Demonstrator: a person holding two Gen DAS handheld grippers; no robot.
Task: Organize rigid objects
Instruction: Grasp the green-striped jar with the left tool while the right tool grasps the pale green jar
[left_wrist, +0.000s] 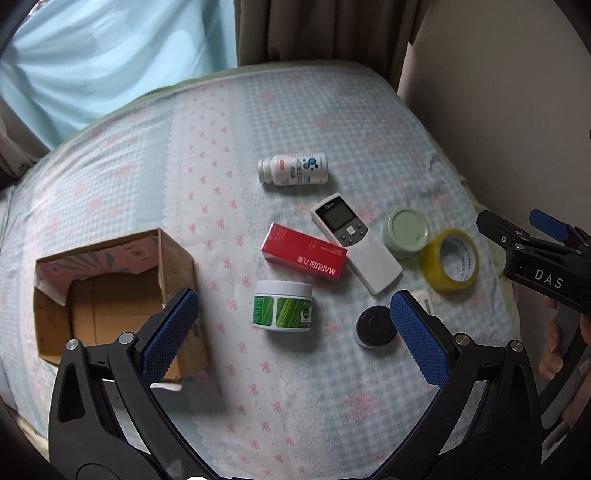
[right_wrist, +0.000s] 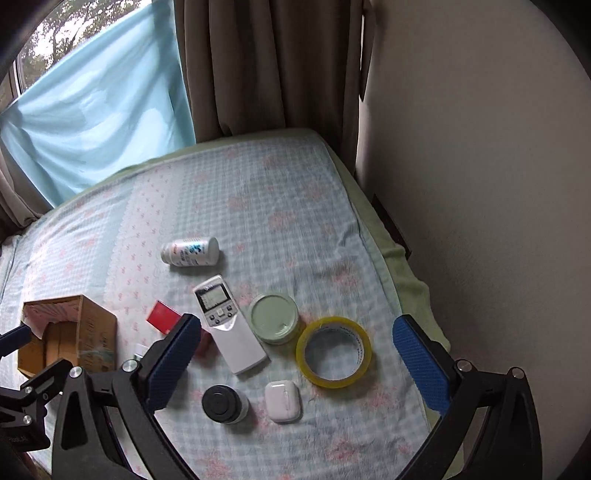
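Note:
On the bed lie a white pill bottle (left_wrist: 293, 169) on its side, a red box (left_wrist: 303, 252), a white remote (left_wrist: 354, 242), a green-lidded jar (left_wrist: 407, 232), a yellow tape roll (left_wrist: 450, 258), a green-labelled white jar (left_wrist: 283, 305) and a black-capped bottle (left_wrist: 375, 326). An open cardboard box (left_wrist: 110, 295) stands at the left. My left gripper (left_wrist: 295, 325) is open and empty above the green-labelled jar. My right gripper (right_wrist: 295, 354) is open and empty above the remote (right_wrist: 229, 325), tape roll (right_wrist: 334, 352) and a white earbud case (right_wrist: 282, 400).
The checked bedspread (left_wrist: 258, 110) ends at a wall (right_wrist: 480, 184) on the right and brown curtains (right_wrist: 273, 66) at the back. The right gripper's body (left_wrist: 535, 258) shows at the right of the left wrist view.

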